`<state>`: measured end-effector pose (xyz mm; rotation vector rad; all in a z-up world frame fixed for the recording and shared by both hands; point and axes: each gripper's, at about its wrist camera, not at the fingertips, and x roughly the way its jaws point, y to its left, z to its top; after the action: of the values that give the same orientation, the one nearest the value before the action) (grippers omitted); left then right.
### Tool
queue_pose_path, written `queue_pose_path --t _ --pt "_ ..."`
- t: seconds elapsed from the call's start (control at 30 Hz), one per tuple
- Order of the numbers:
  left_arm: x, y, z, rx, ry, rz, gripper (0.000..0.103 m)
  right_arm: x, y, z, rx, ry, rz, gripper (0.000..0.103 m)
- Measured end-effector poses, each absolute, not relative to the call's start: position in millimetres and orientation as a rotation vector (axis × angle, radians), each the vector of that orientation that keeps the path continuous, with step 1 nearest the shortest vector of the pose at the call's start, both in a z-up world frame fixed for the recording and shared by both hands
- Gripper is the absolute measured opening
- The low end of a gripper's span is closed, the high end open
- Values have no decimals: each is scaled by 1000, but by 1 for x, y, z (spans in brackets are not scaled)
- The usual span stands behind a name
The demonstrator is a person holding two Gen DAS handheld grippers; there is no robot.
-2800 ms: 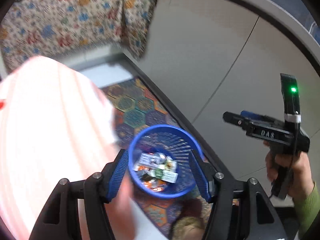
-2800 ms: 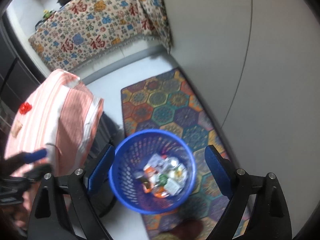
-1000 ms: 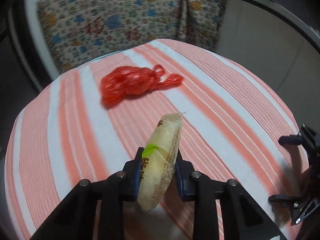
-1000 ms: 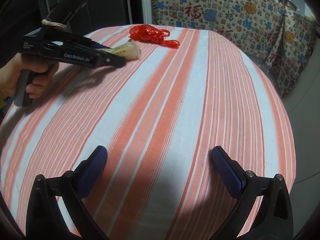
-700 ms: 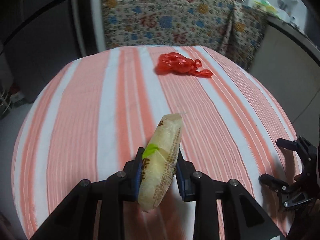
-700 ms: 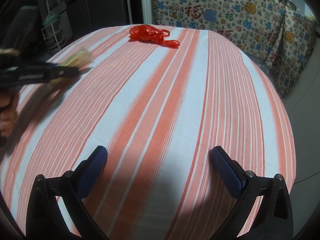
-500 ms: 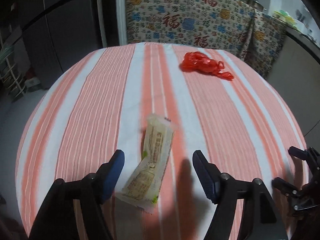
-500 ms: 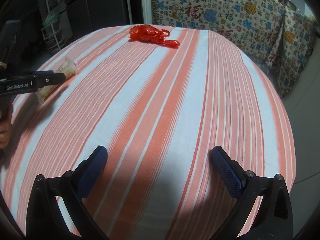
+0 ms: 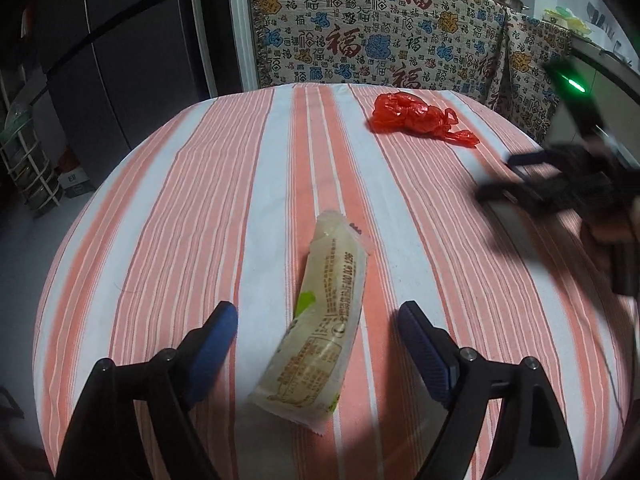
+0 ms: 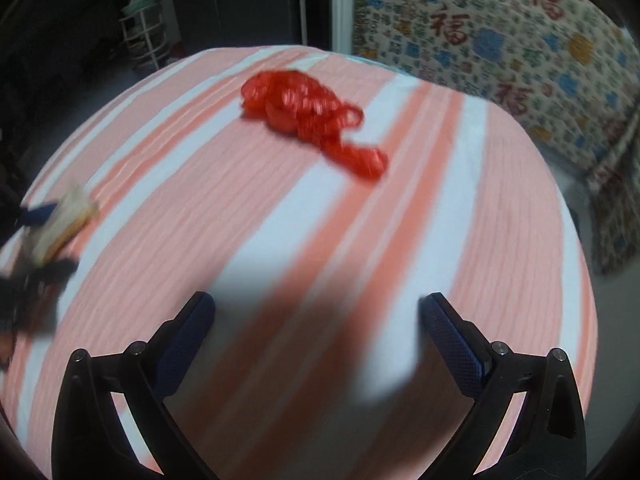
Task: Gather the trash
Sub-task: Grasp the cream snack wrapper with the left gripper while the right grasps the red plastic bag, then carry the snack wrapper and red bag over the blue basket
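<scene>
The left gripper (image 9: 318,322) has just been opening, and its jaws now stand wide. A pale snack wrapper (image 9: 320,320) lies flat on the striped surface (image 9: 192,208) between the blue pads, and neither pad touches it. A crumpled red plastic bag (image 9: 416,118) lies far back on the surface, well apart from the wrapper. The right gripper (image 10: 316,328) is wide too, with nothing between its jaws. It points at the red bag, which sits ahead of it. The right view is blurry, so the shape at its left edge is probably the left gripper with the wrapper.
</scene>
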<state>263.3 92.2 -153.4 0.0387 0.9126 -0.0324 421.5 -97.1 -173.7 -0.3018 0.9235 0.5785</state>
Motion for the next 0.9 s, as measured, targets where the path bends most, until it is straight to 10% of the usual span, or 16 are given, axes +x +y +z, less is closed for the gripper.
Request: queue_pose_path --t 0.17,0.3,0.77,0.9 --pt "264 94 -154 31 913 -38 85 477 -67 -170 -233 865 549 98" --pt "263 93 -154 30 912 -38 86 466 -67 -166 -160 823 500 39" --pt "259 96 -152 0 905 -67 85 247 -128 -171 -195 879 476 40" --pt "251 112 -146 -69 923 -251 85 231 -144 -162 -184 930 553 59"
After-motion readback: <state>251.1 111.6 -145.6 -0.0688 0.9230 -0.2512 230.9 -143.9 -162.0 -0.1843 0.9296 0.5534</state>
